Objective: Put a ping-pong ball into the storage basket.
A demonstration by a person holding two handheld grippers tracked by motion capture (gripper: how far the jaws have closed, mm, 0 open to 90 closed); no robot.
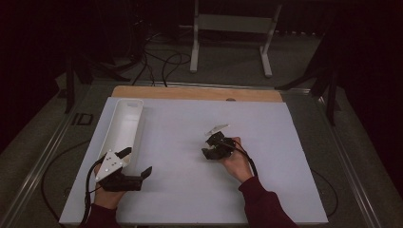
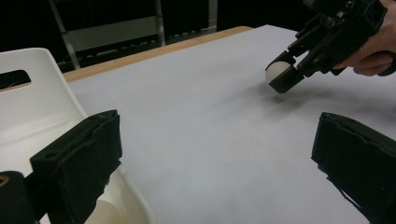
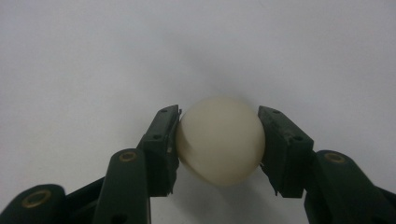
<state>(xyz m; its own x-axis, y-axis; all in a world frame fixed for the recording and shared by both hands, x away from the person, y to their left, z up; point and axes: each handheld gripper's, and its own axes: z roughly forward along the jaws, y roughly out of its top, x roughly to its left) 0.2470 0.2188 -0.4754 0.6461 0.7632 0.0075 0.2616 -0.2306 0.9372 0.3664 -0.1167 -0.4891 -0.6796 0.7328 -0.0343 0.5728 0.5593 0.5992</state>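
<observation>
A cream-white ball (image 3: 220,140) sits between the two black jaws of my right gripper (image 1: 209,147), and both pads press on its sides. In the left gripper view the same ball (image 2: 272,73) hangs just above the white sheet, held by the right gripper in a hand at the upper right. My left gripper (image 1: 138,161) rests at the table's near left with its jaws wide apart and nothing between them. One of its jaws lies over the near end of a long white tray (image 1: 124,126).
A white sheet (image 1: 180,190) covers the table, with a wooden strip (image 1: 195,92) along the far edge. The tray (image 2: 32,93) has a handle slot at its far end. Cables and a metal stand (image 1: 233,28) are on the floor beyond the table.
</observation>
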